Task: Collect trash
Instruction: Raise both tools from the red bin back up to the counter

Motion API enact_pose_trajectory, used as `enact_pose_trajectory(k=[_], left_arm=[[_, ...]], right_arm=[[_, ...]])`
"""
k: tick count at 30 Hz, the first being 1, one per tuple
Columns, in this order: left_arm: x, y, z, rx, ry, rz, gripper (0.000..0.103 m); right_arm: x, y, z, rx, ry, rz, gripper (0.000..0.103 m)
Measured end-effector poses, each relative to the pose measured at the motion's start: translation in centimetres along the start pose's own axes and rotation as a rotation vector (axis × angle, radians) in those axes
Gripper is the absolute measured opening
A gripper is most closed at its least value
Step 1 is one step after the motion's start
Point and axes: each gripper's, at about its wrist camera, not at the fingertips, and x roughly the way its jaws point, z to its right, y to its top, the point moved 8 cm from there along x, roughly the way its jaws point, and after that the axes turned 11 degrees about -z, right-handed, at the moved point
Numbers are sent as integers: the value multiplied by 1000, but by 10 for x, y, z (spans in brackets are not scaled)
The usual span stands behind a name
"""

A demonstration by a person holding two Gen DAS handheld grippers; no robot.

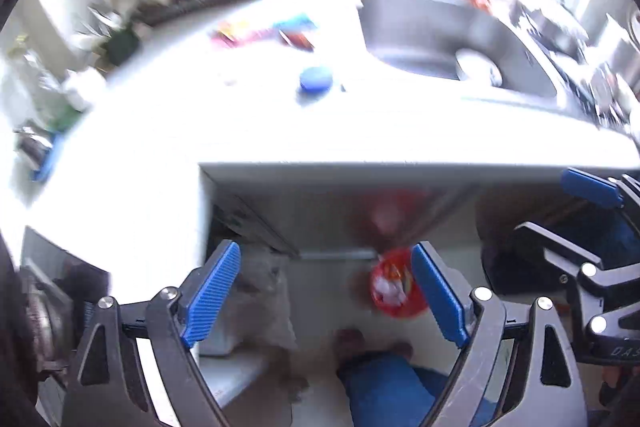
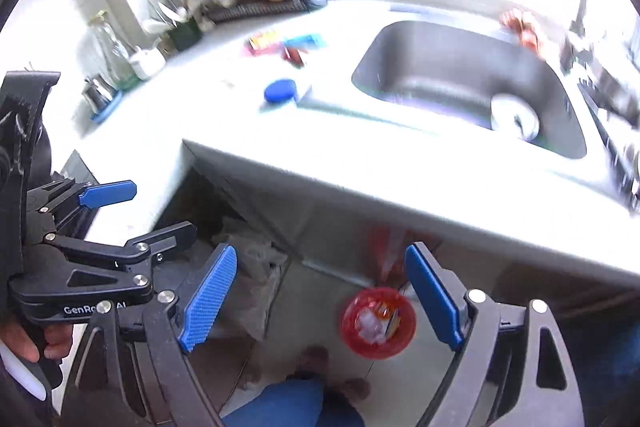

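A red trash bin (image 1: 396, 285) stands on the floor below the counter, holding white and coloured scraps; it also shows in the right wrist view (image 2: 378, 323). On the white counter (image 2: 224, 115) lie a blue lid (image 1: 315, 79) (image 2: 280, 90) and coloured wrappers (image 1: 260, 31) (image 2: 282, 43). My left gripper (image 1: 326, 291) is open and empty, held above the floor in front of the counter edge. My right gripper (image 2: 320, 297) is open and empty, above the bin. Each gripper shows in the other's view: the right (image 1: 592, 211) and the left (image 2: 108, 215).
A steel sink (image 2: 460, 79) with a white bowl (image 2: 514, 117) is set in the counter at right. Jars, utensils and a rack crowd the back left. A grey bag (image 2: 252, 267) sits under the counter. The person's blue-trousered leg (image 1: 392, 391) is below.
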Motion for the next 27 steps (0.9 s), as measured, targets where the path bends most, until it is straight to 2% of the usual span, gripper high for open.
enact_pose_trajectory(k=[5,10,12,19,20,21,27], left_arm=[[-30,19,-20,-59,13,43,88],[-37,50,-42,-91,43,71,89],[-37,64,-53,-108,50,81,93],[-18,125,-90,-119,27,81,95],[-14,133,-97,-122,18,76,100],[-11,140,-103,-129,11,72,103],[20,166,-146,-164,-6,17,103]], right_arm=[[-22,26,-10,-68,-14,35,88],[-25,52,-17,-97,-6,55,88],[-22,64,-22,-103,-5,53,88],[-11,124,-38,-110,-29,42,88],[-8,133,-41,-114,-29,35,88],[-5,143,-45,-122,-32,29,88],[25,199,-73,-204,-61,-9,88]])
